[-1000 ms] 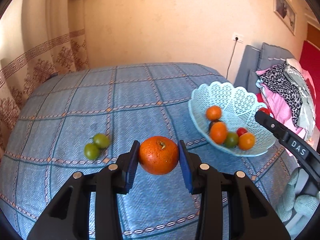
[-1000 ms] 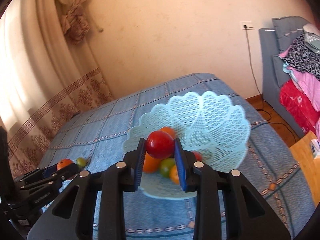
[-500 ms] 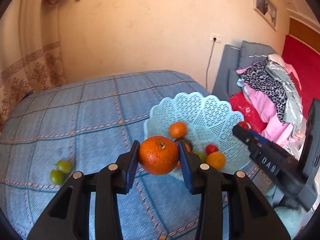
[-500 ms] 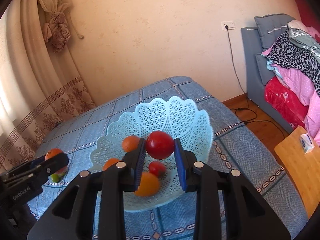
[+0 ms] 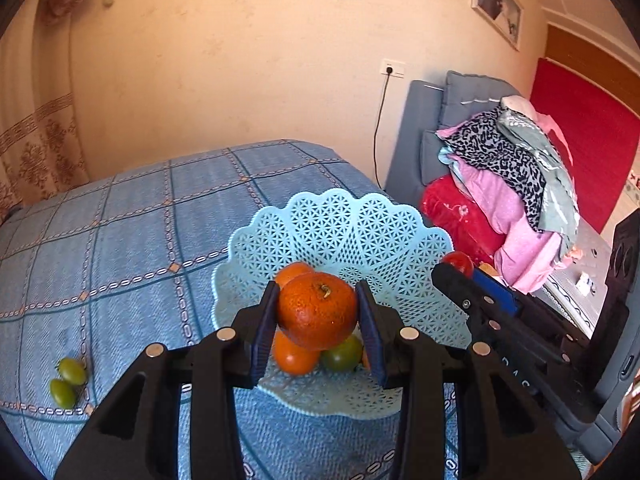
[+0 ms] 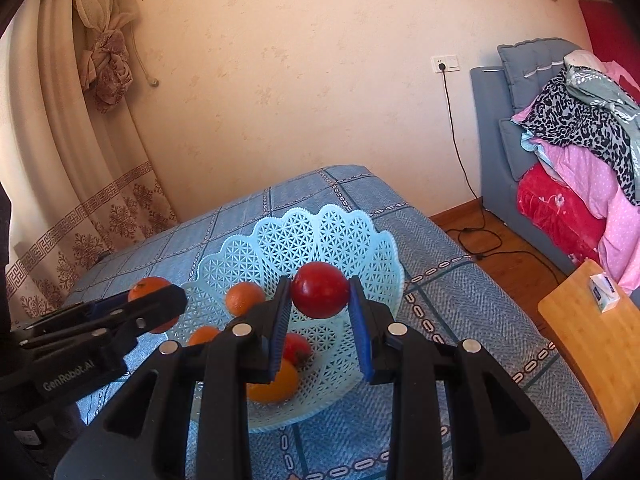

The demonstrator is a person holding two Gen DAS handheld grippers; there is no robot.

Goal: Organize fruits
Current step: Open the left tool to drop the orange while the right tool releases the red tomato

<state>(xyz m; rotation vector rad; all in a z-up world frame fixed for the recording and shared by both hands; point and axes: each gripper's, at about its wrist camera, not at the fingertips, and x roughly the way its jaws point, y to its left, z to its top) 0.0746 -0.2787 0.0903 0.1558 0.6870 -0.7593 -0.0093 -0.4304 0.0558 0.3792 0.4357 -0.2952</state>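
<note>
The left gripper (image 5: pixel 318 316) is clamped on an orange (image 5: pixel 317 311), its blue pads pressing the fruit's two sides; the orange is round with no clear long axis, and its small stem end faces up and slightly toward the camera. It hangs above the near part of a pale blue lattice basket (image 5: pixel 372 224) that sits on a blue checked bedspread (image 5: pixel 120 240). The right gripper (image 6: pixel 320 296) is closed on a red tomato (image 6: pixel 320 290), also round, held over the middle of the same basket, with the pads on its left and right sides. In the basket lie several small oranges (image 6: pixel 244 298), another red tomato (image 6: pixel 296 348) and a green tomato (image 5: pixel 342 354). Two green tomatoes (image 5: pixel 68 380) lie side by side on the bedspread, well apart from the basket on its left. A pile of clothes (image 5: pixel 516 176) sits on a grey chair by the wall.
</note>
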